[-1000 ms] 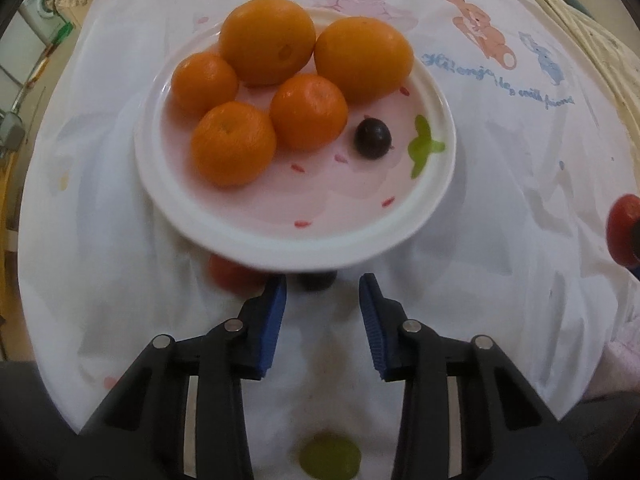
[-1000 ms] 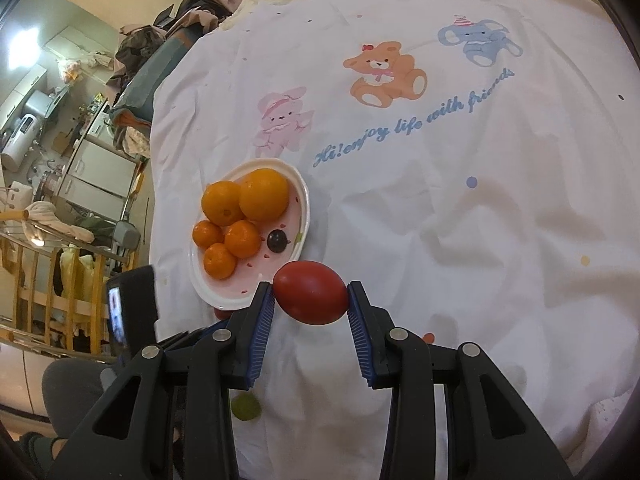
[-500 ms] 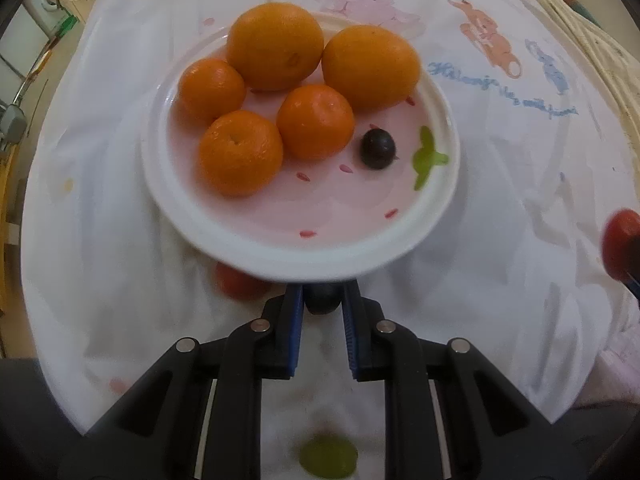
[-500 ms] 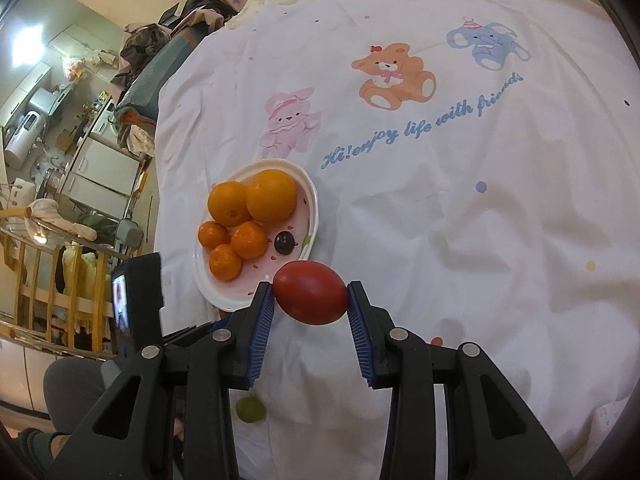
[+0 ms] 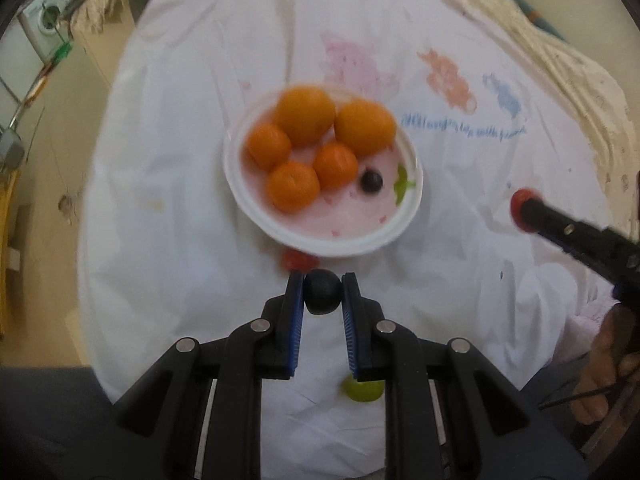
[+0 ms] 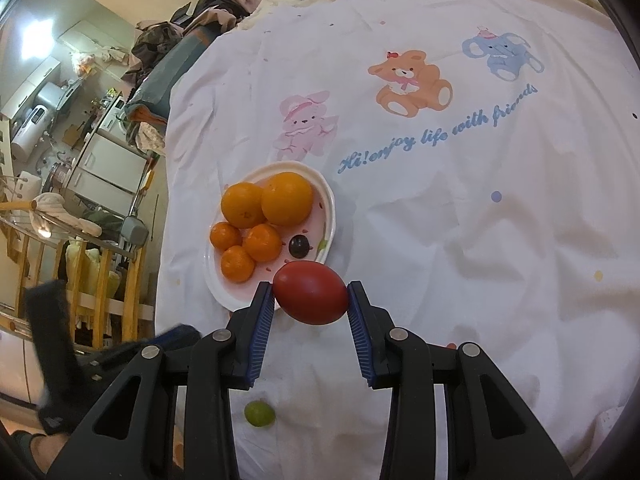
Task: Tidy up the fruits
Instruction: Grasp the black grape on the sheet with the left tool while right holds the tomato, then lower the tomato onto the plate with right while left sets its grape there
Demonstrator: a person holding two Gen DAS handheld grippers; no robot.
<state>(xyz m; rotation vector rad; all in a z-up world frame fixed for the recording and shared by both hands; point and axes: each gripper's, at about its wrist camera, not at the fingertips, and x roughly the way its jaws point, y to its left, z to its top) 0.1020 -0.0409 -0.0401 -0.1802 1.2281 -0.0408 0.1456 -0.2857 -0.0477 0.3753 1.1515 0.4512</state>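
Blurred throughout in the left wrist view: cartoon prints on the white sheet smeared, lettering unreadable. Half hidden behind the near rim of the plate, a small red fruit, kind not clear. Partly covered by the left gripper's right finger, a green grape on the sheet. Cut off at the right edge, a hand gripping the right tool's handle. In the right wrist view, only a blurred dark shape low at the left for the other tool.

Pinched between the blue pads of the left gripper, a dark grape, right at the fingertips, clear of the sheet and just short of the plate's near rim. Clamped across the tips of the right gripper, a red tomato, its long axis spanning pad to pad, overlapping the plate's near edge in that view and seen off to the plate's right from the left camera.

On the plate: two large oranges at the far side, three smaller mandarins nearer, a second dark grape beside them near a green leaf motif.

Both tools pitched steeply downward toward the sheet, left one facing the plate head-on, right one reaching in from the side.
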